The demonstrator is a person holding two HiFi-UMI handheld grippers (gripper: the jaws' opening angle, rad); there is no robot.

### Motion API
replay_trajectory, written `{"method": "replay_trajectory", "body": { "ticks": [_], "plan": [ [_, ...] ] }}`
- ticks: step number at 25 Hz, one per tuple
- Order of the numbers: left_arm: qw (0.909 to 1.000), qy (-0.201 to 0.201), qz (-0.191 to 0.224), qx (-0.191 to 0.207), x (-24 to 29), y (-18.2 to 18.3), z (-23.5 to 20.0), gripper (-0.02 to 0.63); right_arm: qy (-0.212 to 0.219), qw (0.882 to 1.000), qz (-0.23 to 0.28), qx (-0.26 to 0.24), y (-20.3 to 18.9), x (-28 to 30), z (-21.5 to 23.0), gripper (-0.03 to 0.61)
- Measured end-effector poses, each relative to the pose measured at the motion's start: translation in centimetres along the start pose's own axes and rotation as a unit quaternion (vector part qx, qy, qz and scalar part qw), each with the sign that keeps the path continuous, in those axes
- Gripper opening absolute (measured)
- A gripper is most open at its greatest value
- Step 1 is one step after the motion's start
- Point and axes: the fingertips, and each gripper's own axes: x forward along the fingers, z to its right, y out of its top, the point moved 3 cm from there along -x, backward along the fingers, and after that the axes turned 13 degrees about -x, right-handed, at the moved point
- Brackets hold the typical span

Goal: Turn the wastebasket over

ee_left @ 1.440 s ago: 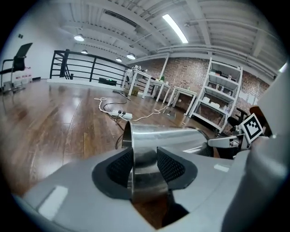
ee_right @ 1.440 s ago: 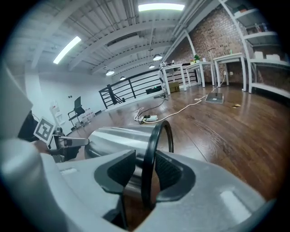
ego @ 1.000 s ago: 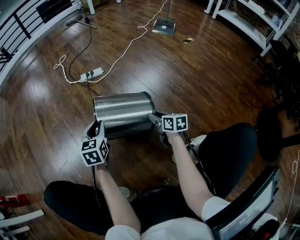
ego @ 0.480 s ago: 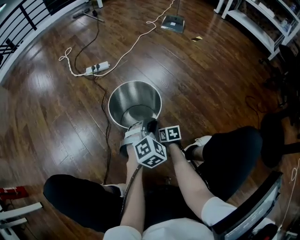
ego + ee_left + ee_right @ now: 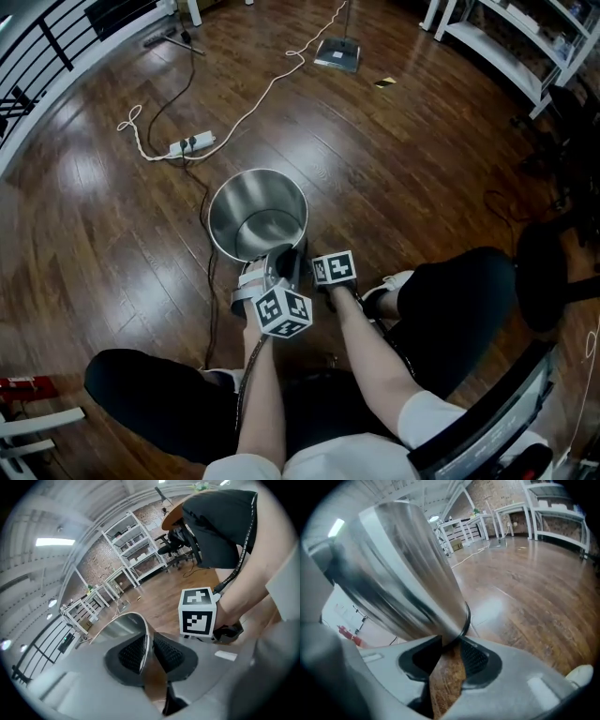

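Note:
The shiny steel wastebasket (image 5: 258, 211) stands upright on the wooden floor with its open mouth facing up. My left gripper (image 5: 272, 259) is at the near side of the rim, shut on the thin steel wall (image 5: 123, 623), which runs between its two ribbed pads (image 5: 132, 652). My right gripper (image 5: 307, 265) sits just beside it, lower down. In the right gripper view the basket's side (image 5: 408, 564) rises from the jaws and its dark bottom edge (image 5: 465, 620) lies between the pads. These jaws have just been opening, with that edge still between them.
A white power strip (image 5: 187, 145) and its cords trail across the floor behind the basket. A flat grey floor tool (image 5: 335, 53) lies farther back, white shelving (image 5: 497, 47) at the back right, a railing (image 5: 56, 37) at the back left. A black chair (image 5: 553, 272) stands right.
The wastebasket went from lying on its side to standing upright, mouth up. My left gripper swung from its left end to the near rim, beside the right gripper, which sank lower.

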Motion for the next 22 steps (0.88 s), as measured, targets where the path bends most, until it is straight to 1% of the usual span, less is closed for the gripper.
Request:
{"method": "replay_trajectory", "body": {
  "ticks": [1, 3, 4, 6, 8, 9, 10, 11, 13, 15, 18, 19, 20, 21, 22],
  "plan": [
    [0.9998, -0.011, 0.008, -0.016, -0.2, 0.1, 0.2, 0.071, -0.004, 1.000, 0.014, -0.003, 0.7, -0.7, 0.2, 0.106],
    [0.9974, -0.032, 0.032, -0.057, -1.3, -0.1, 0.4, 0.139, -0.012, 0.999, 0.051, -0.004, 2.1, -2.4, 0.6, 0.107],
    [0.9956, -0.030, 0.043, -0.077, -2.1, -0.4, 0.3, 0.140, -0.019, 0.997, 0.072, -0.005, 2.8, -3.3, 0.7, 0.107],
    [0.9916, -0.010, 0.062, -0.113, -3.5, -0.7, -0.1, 0.140, -0.026, 0.993, 0.116, -0.011, 4.4, -5.2, 0.8, 0.107],
    [0.9857, 0.015, 0.088, -0.143, -5.2, -0.3, -0.9, 0.140, -0.010, 0.987, 0.157, -0.038, 6.3, -7.1, -0.4, 0.113],
    [0.9810, 0.029, 0.106, -0.160, -6.3, 0.2, -1.5, 0.140, 0.004, 0.983, 0.175, -0.060, 7.3, -8.1, -1.6, 0.119],
    [0.9741, 0.042, 0.130, -0.180, -7.6, 1.0, -2.1, 0.145, 0.016, 0.978, 0.192, -0.084, 8.3, -9.4, -2.9, 0.123],
    [0.9645, 0.056, 0.158, -0.204, -9.1, 1.8, -2.9, 0.156, 0.023, 0.972, 0.209, -0.108, 9.2, -11.0, -4.2, 0.130],
    [0.9398, 0.088, 0.214, -0.252, -12.6, 3.5, -4.5, 0.160, 0.034, 0.956, 0.250, -0.152, 10.9, -14.5, -6.9, 0.137],
    [0.9144, 0.119, 0.262, -0.284, -16.4, 4.9, -5.7, 0.182, 0.048, 0.934, 0.297, -0.194, 12.2, -18.4, -10.1, 0.159],
    [0.8816, 0.166, 0.310, -0.315, -21.9, 5.9, -6.3, 0.220, 0.055, 0.896, 0.357, -0.260, 12.5, -24.2, -15.3, 0.231],
    [0.8726, 0.179, 0.320, -0.323, -23.6, 6.2, -6.1, 0.230, 0.052, 0.884, 0.373, -0.276, 12.1, -26.0, -16.6, 0.261],
    [0.8661, 0.188, 0.325, -0.330, -25.0, 6.3, -5.7, 0.233, 0.047, 0.876, 0.387, -0.284, 11.6, -27.6, -17.6, 0.286],
    [0.8623, 0.194, 0.326, -0.335, -26.2, 6.4, -5.1, 0.238, 0.042, 0.870, 0.402, -0.283, 11.0, -29.2, -18.1, 0.318],
    [0.8605, 0.198, 0.326, -0.337, -27.1, 6.3, -4.4, 0.245, 0.035, 0.865, 0.418, -0.275, 10.2, -30.8, -18.4, 0.368]
  ]
}}
